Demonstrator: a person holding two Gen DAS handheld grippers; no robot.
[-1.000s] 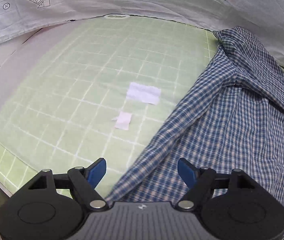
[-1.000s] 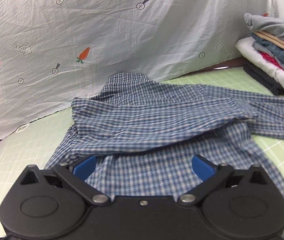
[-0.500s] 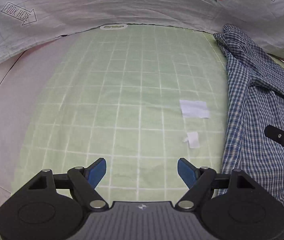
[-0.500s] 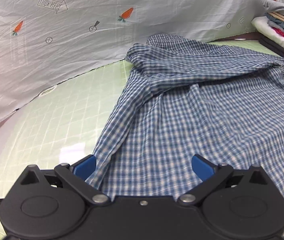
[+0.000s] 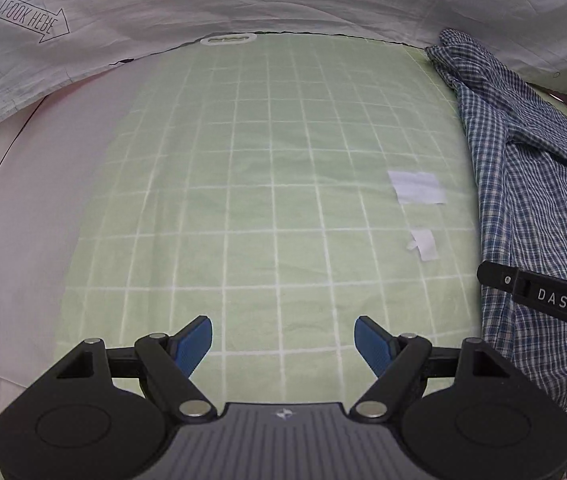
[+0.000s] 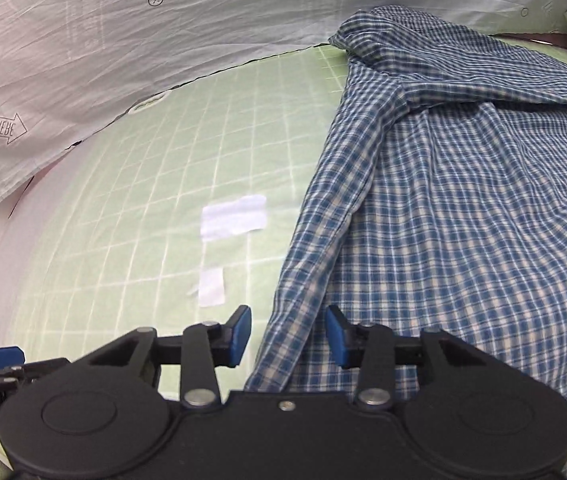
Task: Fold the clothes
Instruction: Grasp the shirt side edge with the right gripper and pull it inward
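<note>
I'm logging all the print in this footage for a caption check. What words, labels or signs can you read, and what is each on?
"LOOK HERE", mirrored, in an arrow outline: on the backdrop sheet, also seen in the right wrist view.
"DAS": on the right gripper's black body at the left wrist view's right edge.
"obot.AI", start cut off: on the left gripper's body at the right wrist view's left edge.
Checked shirt: no print.

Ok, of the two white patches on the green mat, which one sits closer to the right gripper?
The smaller white patch, just ahead of the right gripper. The larger patch lies farther up the green mat.
</note>
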